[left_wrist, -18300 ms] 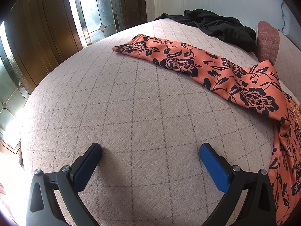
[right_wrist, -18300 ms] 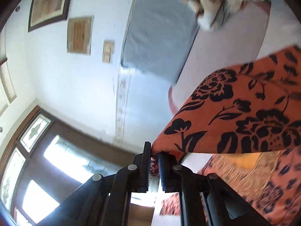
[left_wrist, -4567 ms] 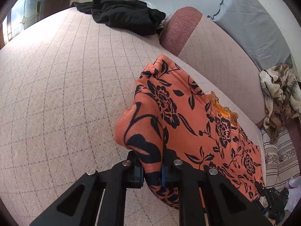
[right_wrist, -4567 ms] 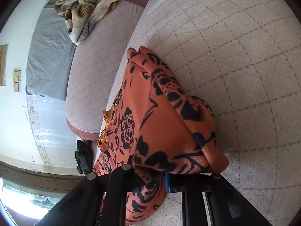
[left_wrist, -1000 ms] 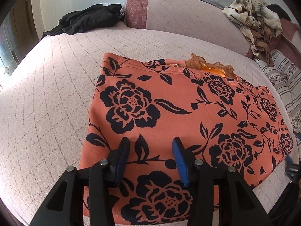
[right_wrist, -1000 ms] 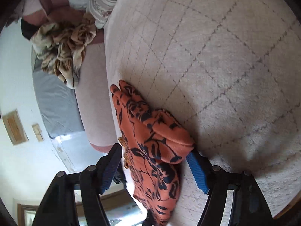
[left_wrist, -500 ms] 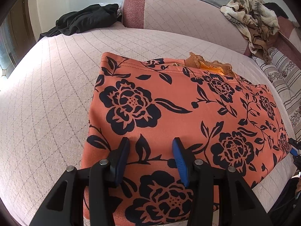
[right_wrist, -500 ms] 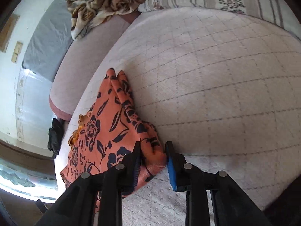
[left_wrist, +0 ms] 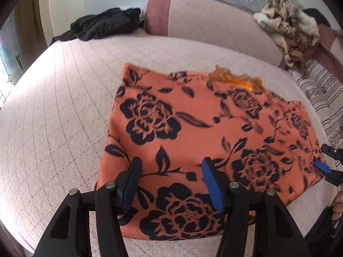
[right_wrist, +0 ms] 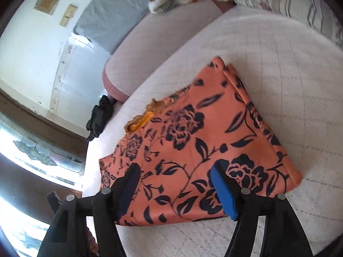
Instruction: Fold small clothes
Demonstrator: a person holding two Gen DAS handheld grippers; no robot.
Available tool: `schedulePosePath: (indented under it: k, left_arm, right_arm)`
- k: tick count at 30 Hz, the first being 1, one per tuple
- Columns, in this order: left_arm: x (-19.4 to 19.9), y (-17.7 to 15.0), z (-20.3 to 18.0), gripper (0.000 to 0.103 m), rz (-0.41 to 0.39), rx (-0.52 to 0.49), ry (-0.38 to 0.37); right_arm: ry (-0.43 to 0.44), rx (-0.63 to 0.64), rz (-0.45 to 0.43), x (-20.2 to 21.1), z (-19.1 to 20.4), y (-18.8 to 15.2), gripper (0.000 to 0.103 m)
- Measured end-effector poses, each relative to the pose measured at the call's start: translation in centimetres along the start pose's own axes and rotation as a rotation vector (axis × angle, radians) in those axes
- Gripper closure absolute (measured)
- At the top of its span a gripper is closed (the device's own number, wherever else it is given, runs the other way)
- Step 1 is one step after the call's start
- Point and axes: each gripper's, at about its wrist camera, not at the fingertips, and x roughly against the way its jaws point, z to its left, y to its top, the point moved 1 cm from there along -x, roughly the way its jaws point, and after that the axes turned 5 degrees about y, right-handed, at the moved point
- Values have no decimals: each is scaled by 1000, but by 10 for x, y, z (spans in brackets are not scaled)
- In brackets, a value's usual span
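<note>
An orange garment with black flowers (left_wrist: 199, 128) lies folded into a rough rectangle on the quilted pink bed (left_wrist: 60, 111); a frilly orange trim (left_wrist: 235, 79) peeks out at its far edge. My left gripper (left_wrist: 170, 178) hovers over the near edge of the cloth, jaws opening, nothing pinched. My right gripper (right_wrist: 176, 185) hangs above the garment (right_wrist: 205, 137) at its other side, jaws opening, pads clear of the cloth. Its blue pad (left_wrist: 320, 166) shows at the right edge of the left wrist view.
A black garment (left_wrist: 100, 24) is heaped at the bed's far left corner. A pink bolster (left_wrist: 210, 19) runs along the back. A brown patterned cloth (left_wrist: 289, 23) and a striped pillow (left_wrist: 321, 98) sit at the right. A stained-glass door (right_wrist: 32, 156) stands left.
My right gripper let go of the garment's corner, rolled and rose above the cloth with jaws wider. My left gripper's jaws spread wider while it stayed over the near edge.
</note>
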Motion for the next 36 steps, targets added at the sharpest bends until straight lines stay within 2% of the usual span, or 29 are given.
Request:
schedulePosePath:
  k: [1, 2, 3, 6, 9, 11, 13, 14, 15, 17, 19, 21, 23, 26, 29, 30, 31, 32, 34, 36]
  left_arm:
    - [0, -2, 1, 44, -6, 1, -4]
    - [4, -2, 0, 44, -24, 1, 0]
    - [8, -2, -2, 44, -28, -3, 6]
    - [10, 1, -4, 43, -30, -3, 9]
    - [3, 2, -4, 43, -4, 18, 8]
    - [1, 1, -4, 43, -3, 20, 9]
    - [1, 1, -5, 43, -2, 22, 5]
    - [1, 1, -4, 43, 1, 22, 5]
    - [1, 1, -4, 43, 1, 22, 3]
    - [-1, 2, -3, 42, -2, 25, 2]
    - [-3, 2, -4, 41, -4, 22, 5]
    - [-2, 2, -4, 41, -5, 17, 6]
    - [-3, 3, -4, 41, -2, 15, 4]
    - [-2, 3, -3, 41, -1, 21, 2]
    - [-4, 2, -5, 40, -2, 12, 12]
    - [-4, 2, -6, 40, -2, 10, 14]
    - [-3, 2, -6, 40, -2, 11, 12]
    - [-2, 2, -5, 40, 3, 12, 10]
    - [3, 0, -1, 40, -4, 22, 3]
    - [8, 1, 4, 40, -13, 40, 12]
  right_arm:
    - [-58, -67, 33, -10, -16, 0, 36]
    - [-53, -133, 50, -14, -26, 1, 37]
    - [-32, -157, 31, -11, -25, 3, 35]
    - [-6, -22, -12, 0, 11, 18, 35]
    - [29, 60, 5, -16, 32, 43, 32]
    - [46, 30, 30, -37, 23, 60, 32]
    - [-17, -79, 78, -60, -10, 75, 34]
    - [-2, -147, 84, -64, -25, 81, 38]
    - [35, -188, 67, -61, -31, 87, 36]
    - [17, -150, 36, -51, -18, 98, 33]
    - [41, -98, 19, -49, -3, 106, 30]
    - [53, -86, 55, -62, 0, 112, 29]
    - [-2, -90, 87, -82, -12, 120, 29]
    - [37, -205, 27, -79, -30, 130, 29]
    - [80, -110, 4, -71, -11, 135, 26]
    - [58, -69, 11, -76, -11, 137, 26]
    - [-17, -72, 27, -83, -20, 140, 26]
    - [-42, -126, 37, -88, -34, 141, 29]
    - [31, -228, -19, -76, -46, 141, 28]
    - [6, -166, -39, -61, -29, 139, 28]
